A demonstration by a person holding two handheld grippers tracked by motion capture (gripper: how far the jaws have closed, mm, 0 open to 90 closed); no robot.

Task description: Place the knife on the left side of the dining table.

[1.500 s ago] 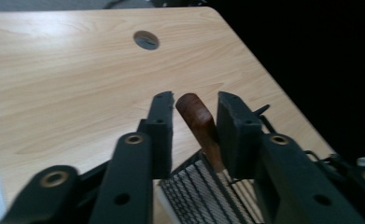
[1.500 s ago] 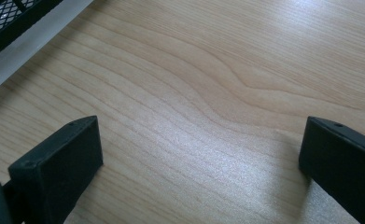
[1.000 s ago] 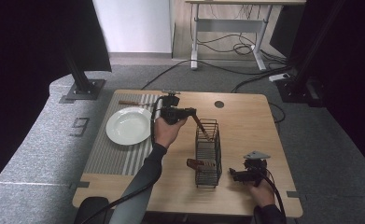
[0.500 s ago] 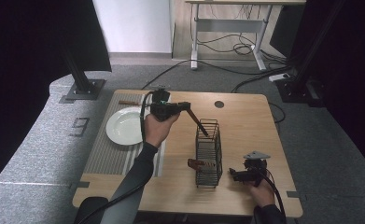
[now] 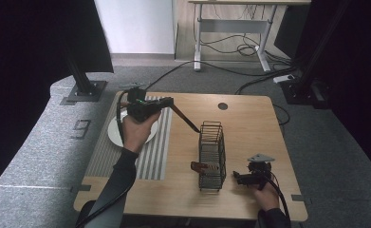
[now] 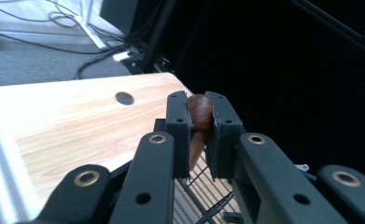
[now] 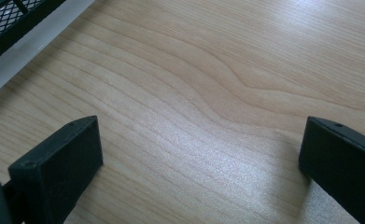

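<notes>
On wooden table [image 5: 249, 118]: wire basket [image 5: 211, 154], striped mat [image 5: 140, 152].

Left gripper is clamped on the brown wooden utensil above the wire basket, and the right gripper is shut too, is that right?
Not quite. The right gripper is open: the right gripper view shows its jaws wide apart over bare table. The left gripper is indeed shut on the brown wooden utensil.

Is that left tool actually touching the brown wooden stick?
Touching. In the left gripper view, the left tool has both jaws pressed against the brown wooden stick.
</notes>
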